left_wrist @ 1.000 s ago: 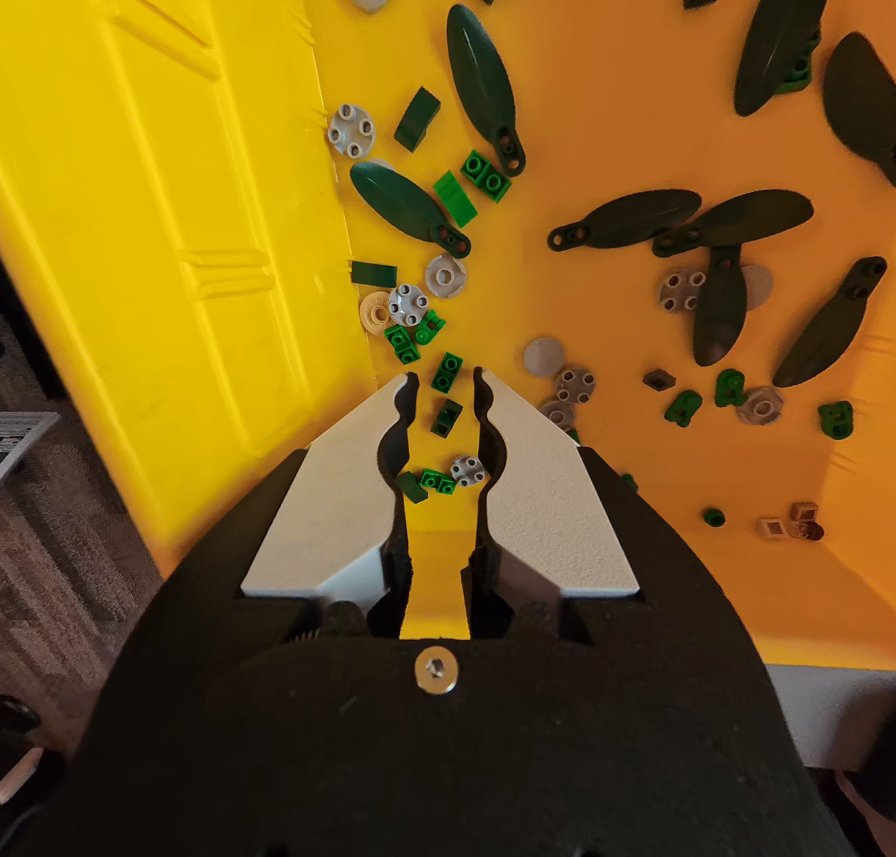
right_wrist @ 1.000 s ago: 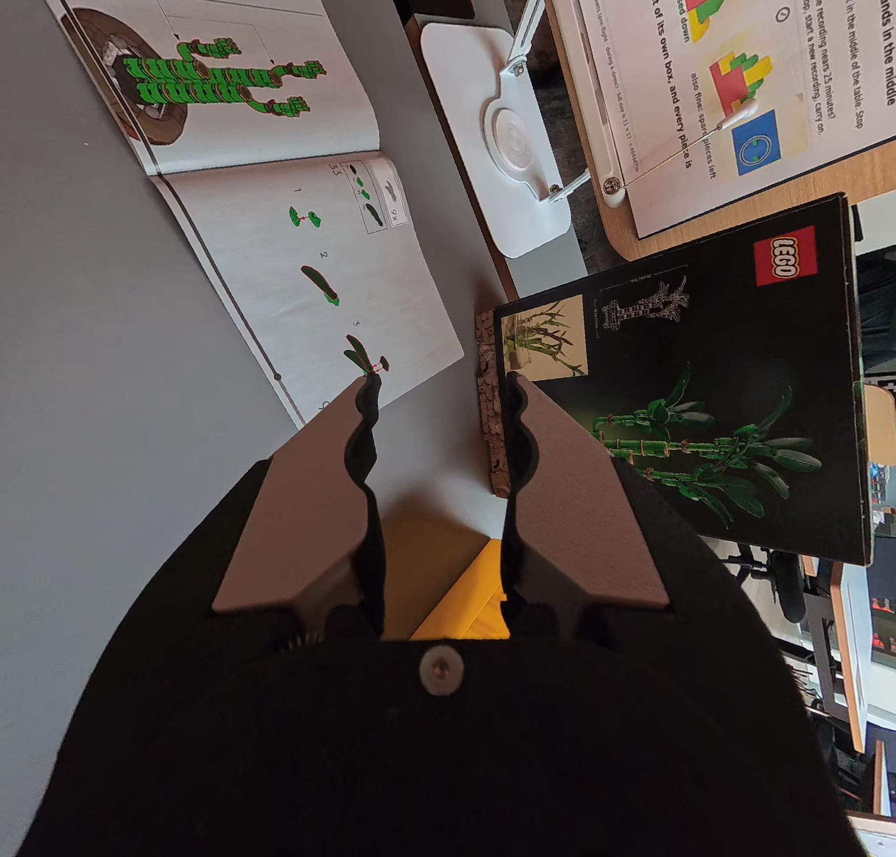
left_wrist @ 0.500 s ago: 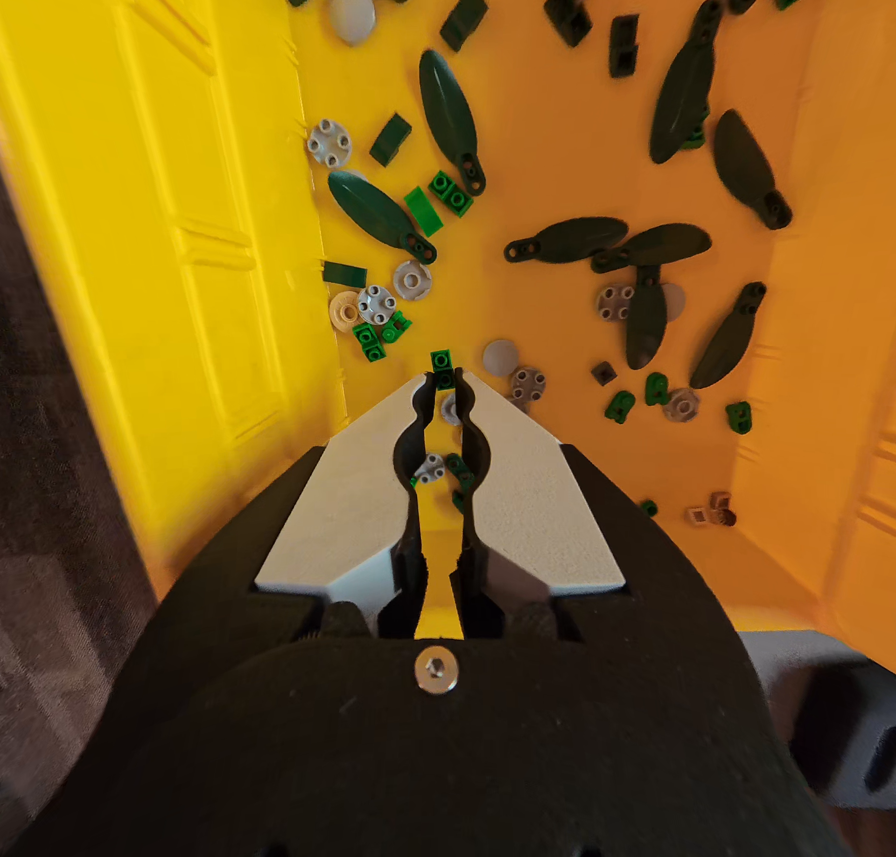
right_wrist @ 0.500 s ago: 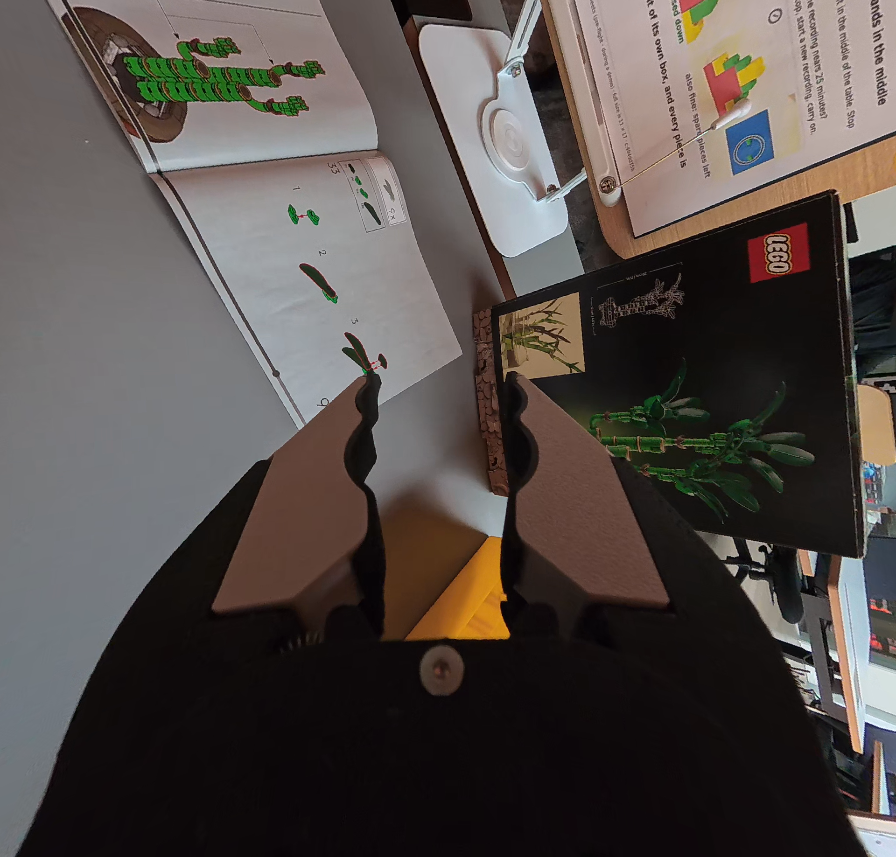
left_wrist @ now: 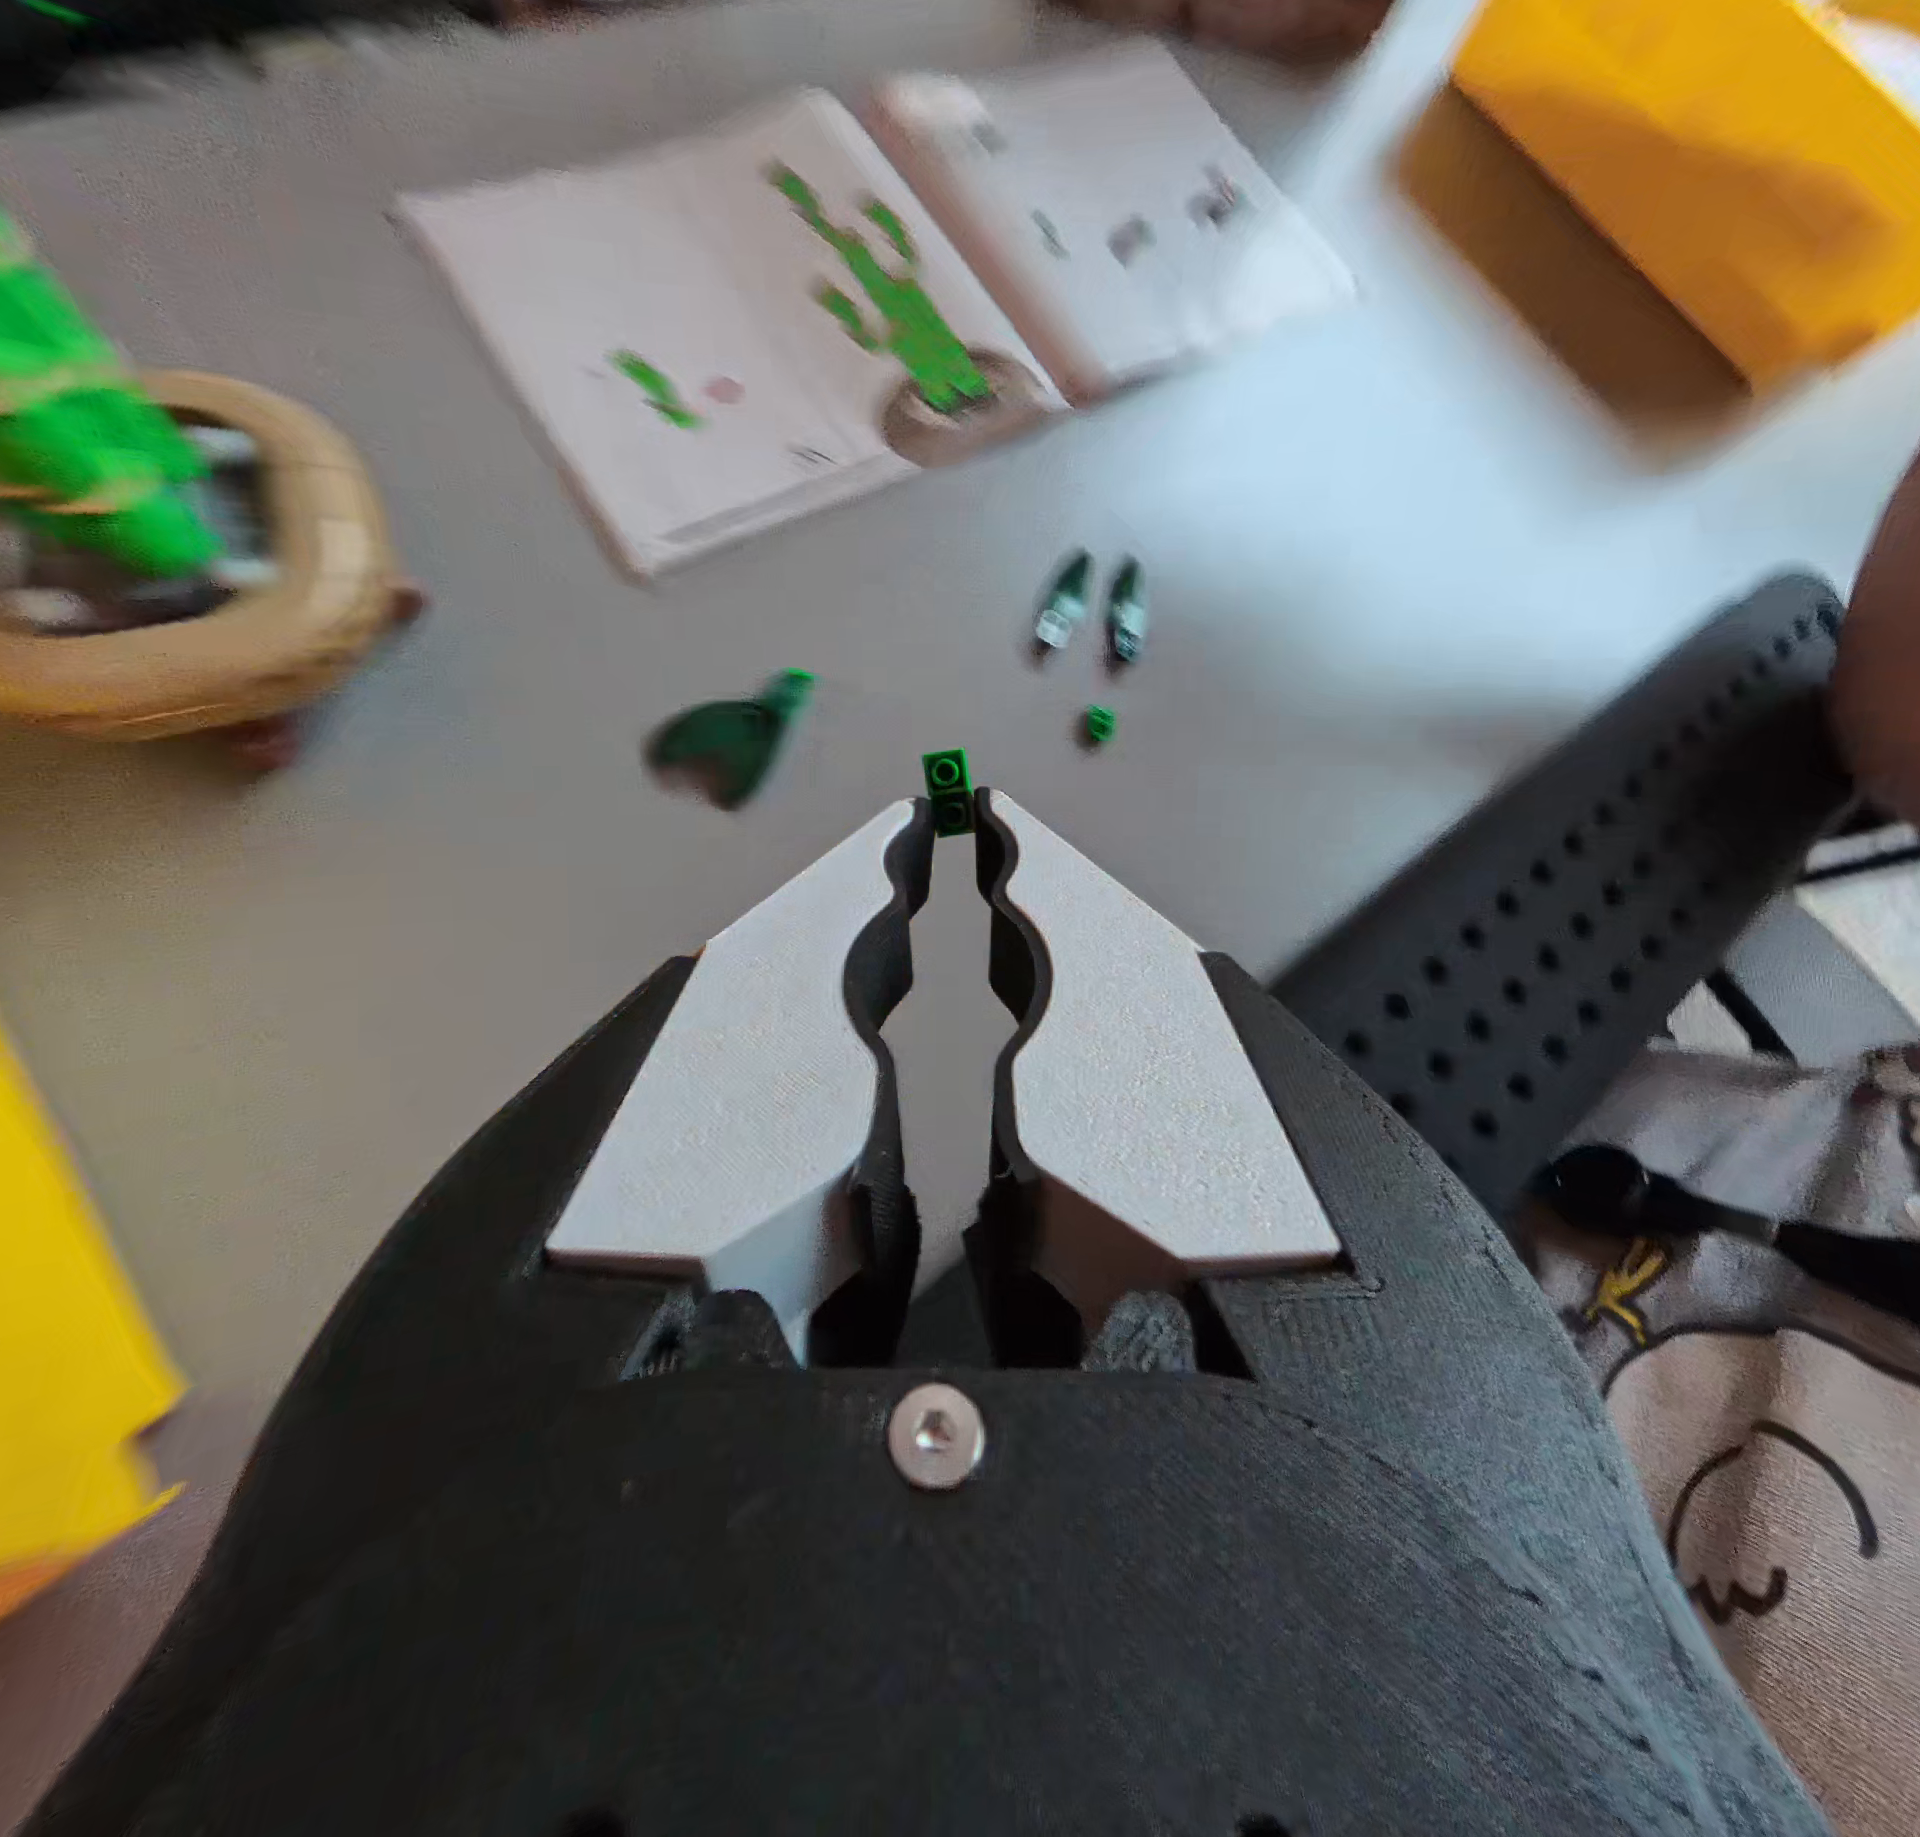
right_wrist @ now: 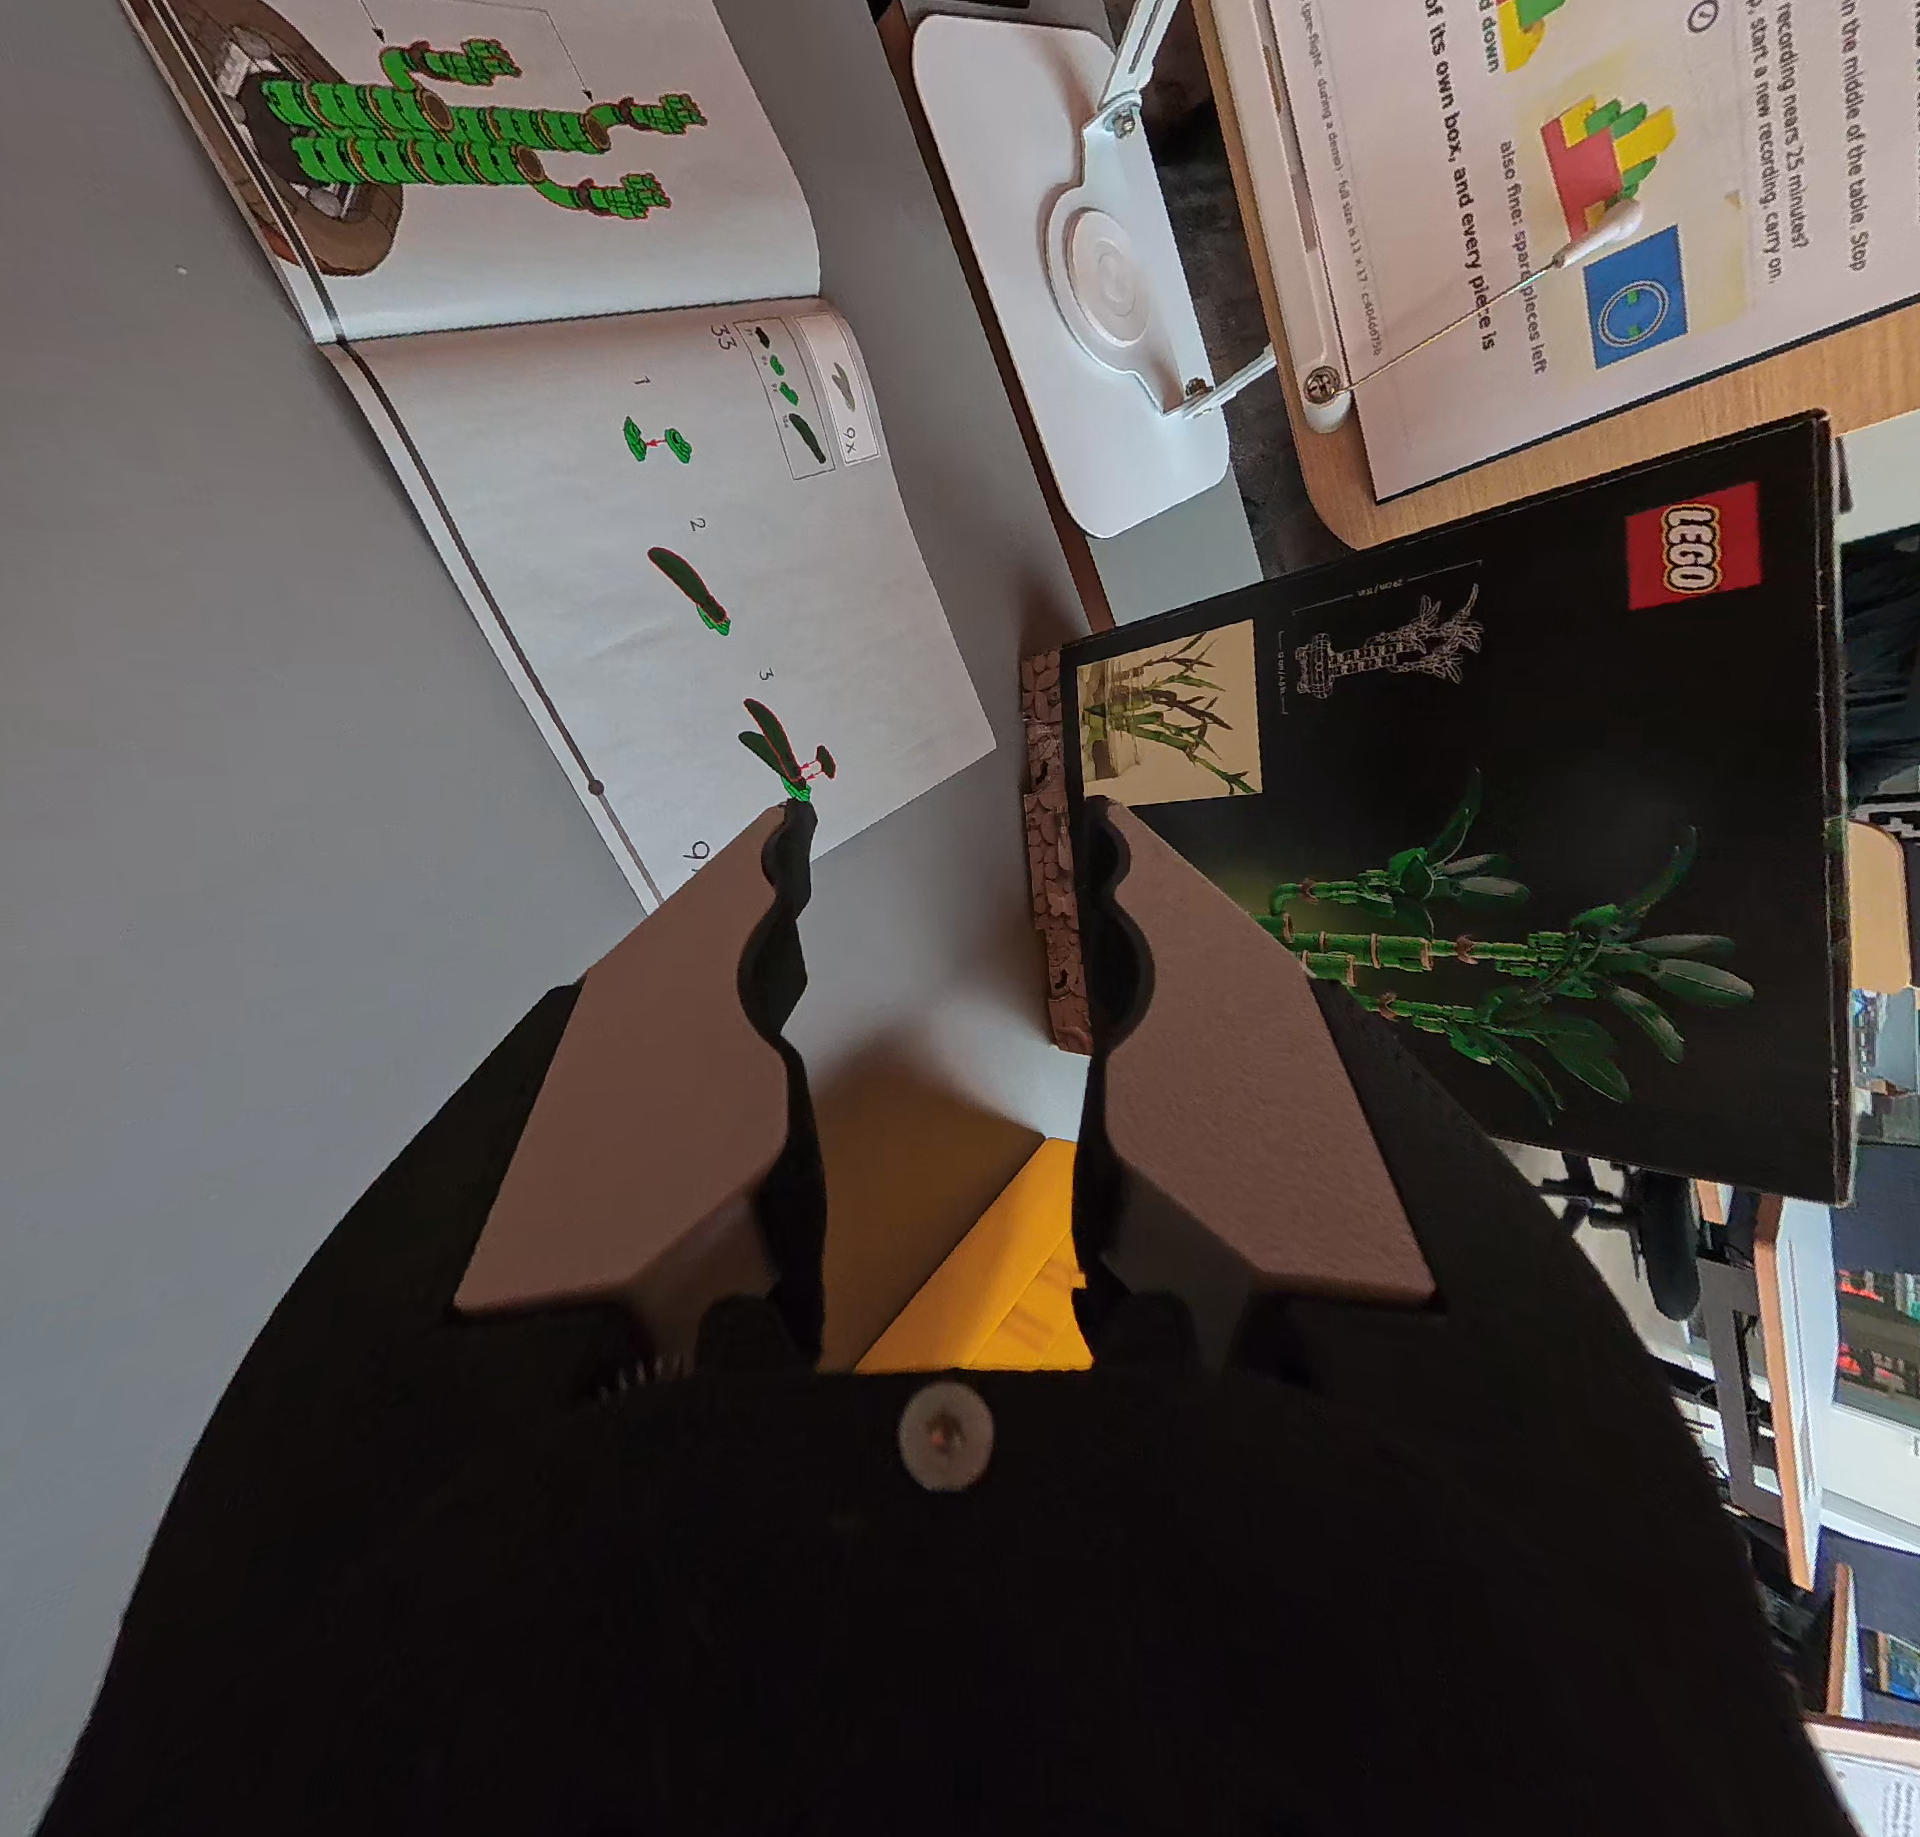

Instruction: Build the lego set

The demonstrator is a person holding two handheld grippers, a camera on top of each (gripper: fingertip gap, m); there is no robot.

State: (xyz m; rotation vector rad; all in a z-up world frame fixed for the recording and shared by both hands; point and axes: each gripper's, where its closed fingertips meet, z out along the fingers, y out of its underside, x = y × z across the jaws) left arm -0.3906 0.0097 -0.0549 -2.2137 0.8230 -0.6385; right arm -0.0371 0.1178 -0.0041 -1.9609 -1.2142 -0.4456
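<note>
The left tool (left_wrist: 951, 819) had pale grey fingers (left_wrist: 769, 1049) in a black body, and pinched a bright green two-stud plate (left_wrist: 947, 792). The worktop (left_wrist: 312, 904) was plain light grey. On it lay a dark green leaf (left_wrist: 722, 738), a tiny bright green piece (left_wrist: 1099, 722) and two dark green leaves (left_wrist: 1091, 608) with what looked like clear ends, though blur hid detail. A tan pot (left_wrist: 260, 582) held bright green stalks (left_wrist: 83, 447). The yellow bin (left_wrist: 1662, 146) stood at the far right corner. The right tool (right_wrist: 940, 837) had brownish-grey fingers (right_wrist: 665, 1081). The booklet (right_wrist: 582, 499) was white with green drawings; the box (right_wrist: 1558, 800) was black with a red square logo.
</note>
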